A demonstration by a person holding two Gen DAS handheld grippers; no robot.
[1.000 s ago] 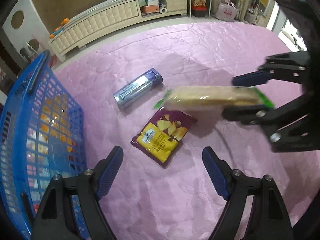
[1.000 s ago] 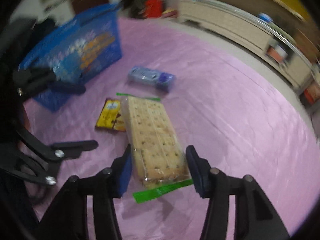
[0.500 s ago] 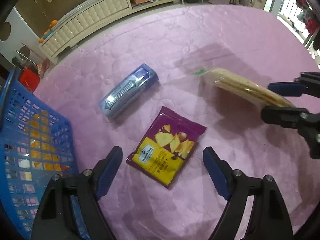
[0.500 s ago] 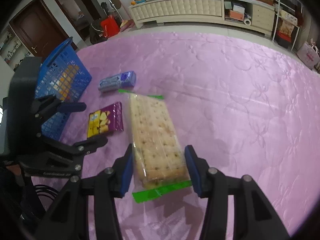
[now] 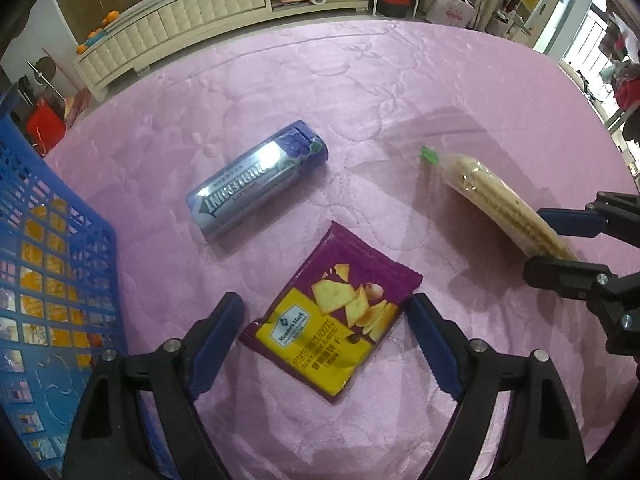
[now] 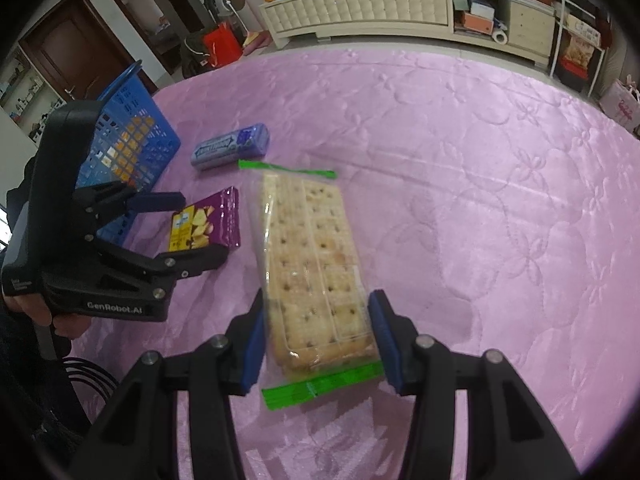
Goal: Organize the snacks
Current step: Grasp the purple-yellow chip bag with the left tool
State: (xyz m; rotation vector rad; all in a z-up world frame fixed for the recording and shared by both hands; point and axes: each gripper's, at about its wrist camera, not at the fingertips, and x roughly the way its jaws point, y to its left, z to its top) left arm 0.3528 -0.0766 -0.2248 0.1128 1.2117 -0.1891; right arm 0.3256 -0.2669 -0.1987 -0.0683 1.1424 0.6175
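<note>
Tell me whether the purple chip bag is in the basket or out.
Out. The chip bag lies flat on the pink cloth, beside the blue basket, between the open left tongs.

Left wrist view: looks steeply down along its own fingers at the pink cloth (image 5: 400,92), close above the chip bag (image 5: 332,320), with the basket (image 5: 52,280) at its left edge and the cabinet (image 5: 180,12) along the top. Right wrist view: looks down and forward over the cracker pack (image 6: 312,264) toward the same cabinet (image 6: 360,8). Both views share the chip bag (image 6: 204,224), gum box (image 5: 256,176) (image 6: 230,150), basket (image 6: 128,148) and cracker pack (image 5: 504,204). Each view shows the other gripper: the right gripper (image 5: 560,240) and the left gripper (image 6: 188,232).
</note>
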